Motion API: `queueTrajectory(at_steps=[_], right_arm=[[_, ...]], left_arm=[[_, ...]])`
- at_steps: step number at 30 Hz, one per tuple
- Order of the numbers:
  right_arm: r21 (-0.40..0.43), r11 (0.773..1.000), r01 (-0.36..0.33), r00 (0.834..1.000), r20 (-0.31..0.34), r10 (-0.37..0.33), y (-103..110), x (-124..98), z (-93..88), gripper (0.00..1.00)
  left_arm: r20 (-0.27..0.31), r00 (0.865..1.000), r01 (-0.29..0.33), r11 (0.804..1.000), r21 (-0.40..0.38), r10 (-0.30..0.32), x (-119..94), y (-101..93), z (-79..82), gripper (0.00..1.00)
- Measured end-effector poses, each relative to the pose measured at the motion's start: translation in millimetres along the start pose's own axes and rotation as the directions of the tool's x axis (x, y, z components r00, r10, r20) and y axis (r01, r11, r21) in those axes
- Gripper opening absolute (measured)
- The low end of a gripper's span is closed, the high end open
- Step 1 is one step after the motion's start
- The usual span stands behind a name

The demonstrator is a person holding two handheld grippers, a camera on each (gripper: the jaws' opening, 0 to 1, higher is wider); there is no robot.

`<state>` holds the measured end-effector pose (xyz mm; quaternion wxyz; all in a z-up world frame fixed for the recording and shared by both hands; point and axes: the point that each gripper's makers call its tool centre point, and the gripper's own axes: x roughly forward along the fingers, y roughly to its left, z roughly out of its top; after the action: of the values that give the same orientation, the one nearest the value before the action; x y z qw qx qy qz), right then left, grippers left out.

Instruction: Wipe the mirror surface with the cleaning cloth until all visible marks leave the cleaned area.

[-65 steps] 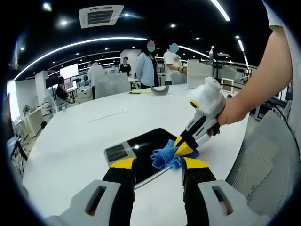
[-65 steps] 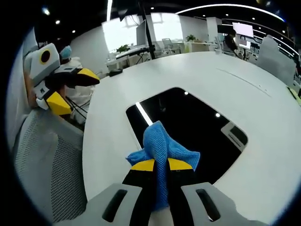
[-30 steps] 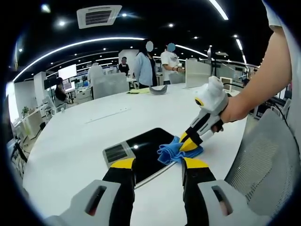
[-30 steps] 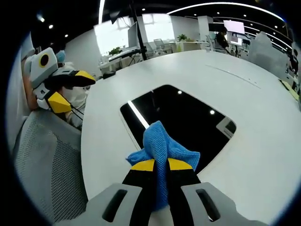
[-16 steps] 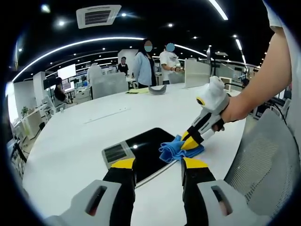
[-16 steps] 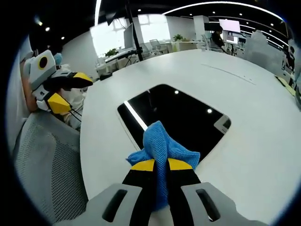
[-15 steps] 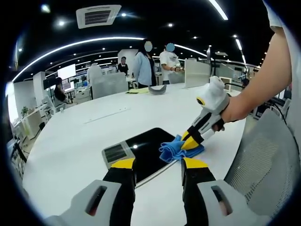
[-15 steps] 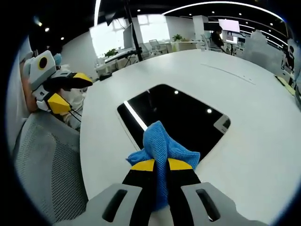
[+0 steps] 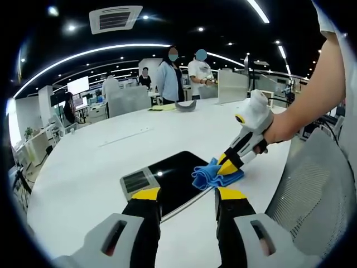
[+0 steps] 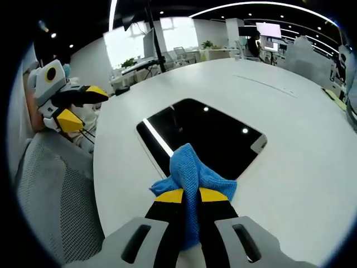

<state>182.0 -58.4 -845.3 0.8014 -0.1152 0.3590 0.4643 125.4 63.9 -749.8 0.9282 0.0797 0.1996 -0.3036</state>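
- Left gripper (image 9: 184, 195): jaws stand apart, released, grasping nothing. It hovers above the table (image 9: 83, 167) edge, short of the mirror.
- Mirror (image 9: 167, 181): one, a dark flat panel lying on the table just ahead of the left jaws. In the right gripper view the mirror (image 10: 206, 137) lies directly ahead of the cloth. Judged stiff, smooth and fragile; it may slide under a sideways push, so pressure is best kept light and flat.
- Cloth (image 9: 215, 174): one, blue, bunched. It rests at the mirror's near right edge, ahead and right of the left jaws. Judged light, soft and easily folded; hold it by the gathered end.
- Right gripper (image 10: 191, 196): jaws clenched on the cloth (image 10: 192, 173), which sticks out past the tips. The same gripper (image 9: 234, 159) tilts down toward the mirror.
- Count: two grippers, one mirror, one cloth.
- Marks on the mirror: cannot tell; the dark surface reflects ceiling lights.
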Motion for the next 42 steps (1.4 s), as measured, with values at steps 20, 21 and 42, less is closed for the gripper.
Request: queueTrajectory(at_steps=[20, 21, 42], right_arm=[[0.027, 0.999, 0.042, 0.999, -0.001, -0.042, -4.1, -5.0, -3.7, 0.04], [0.032, 0.998, 0.049, 0.999, -0.002, -0.049, -4.5, -5.1, -3.9, 0.04], [0.064, 0.969, 0.237, 0.971, -0.027, -0.236, -8.5, -8.8, -8.6, 0.04]], left_arm=[[-0.005, 1.000, 0.005, 1.000, 0.005, -0.005, 0.3, -1.3, -0.5, 0.36], [-0.005, 1.000, 0.006, 1.000, 0.004, -0.006, 0.3, -1.5, -0.7, 0.36], [-0.001, 1.000, 0.009, 1.000, 0.004, -0.009, 0.1, -2.0, 0.2, 0.36]])
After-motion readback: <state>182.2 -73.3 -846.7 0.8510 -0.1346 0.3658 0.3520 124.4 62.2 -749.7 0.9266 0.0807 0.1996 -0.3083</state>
